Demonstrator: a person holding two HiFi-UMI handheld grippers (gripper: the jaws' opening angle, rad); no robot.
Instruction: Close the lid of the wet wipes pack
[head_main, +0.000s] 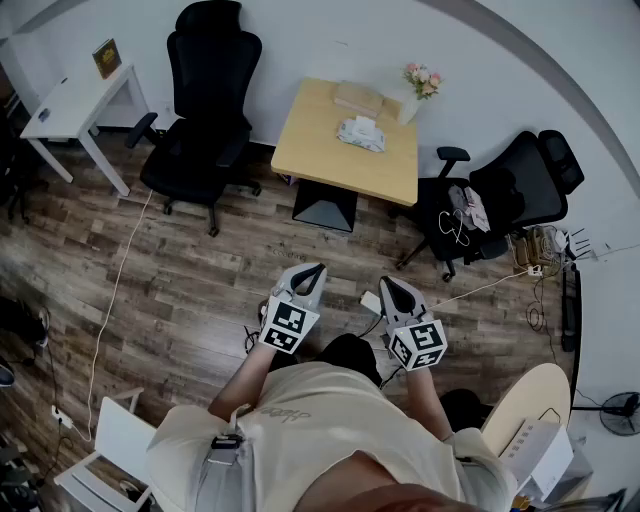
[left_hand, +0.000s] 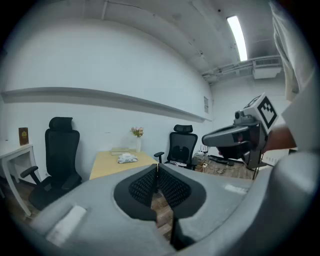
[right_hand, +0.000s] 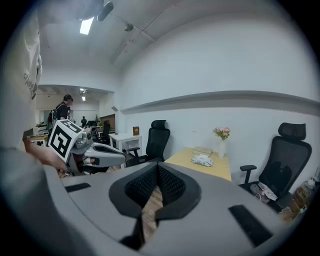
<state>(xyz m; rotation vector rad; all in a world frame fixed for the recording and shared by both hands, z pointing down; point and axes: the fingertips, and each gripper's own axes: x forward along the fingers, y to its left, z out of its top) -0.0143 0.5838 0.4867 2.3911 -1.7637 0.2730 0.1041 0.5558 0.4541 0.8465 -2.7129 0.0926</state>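
The wet wipes pack (head_main: 360, 133) lies on a light wooden table (head_main: 320, 160) across the room, far from both grippers. It is small in the left gripper view (left_hand: 127, 158) and in the right gripper view (right_hand: 202, 160); whether its lid is up I cannot tell. My left gripper (head_main: 319, 268) and right gripper (head_main: 385, 282) are held side by side over the wooden floor, pointing toward the table. Each has its jaws shut tip to tip with nothing between them, the left (left_hand: 156, 166) and the right (right_hand: 158, 166).
A vase of flowers (head_main: 420, 85) and a flat box (head_main: 358, 97) share the table. Black office chairs stand to its left (head_main: 205, 110) and right (head_main: 510, 195). A white desk (head_main: 75, 105) is at far left. Cables run across the floor (head_main: 120, 270).
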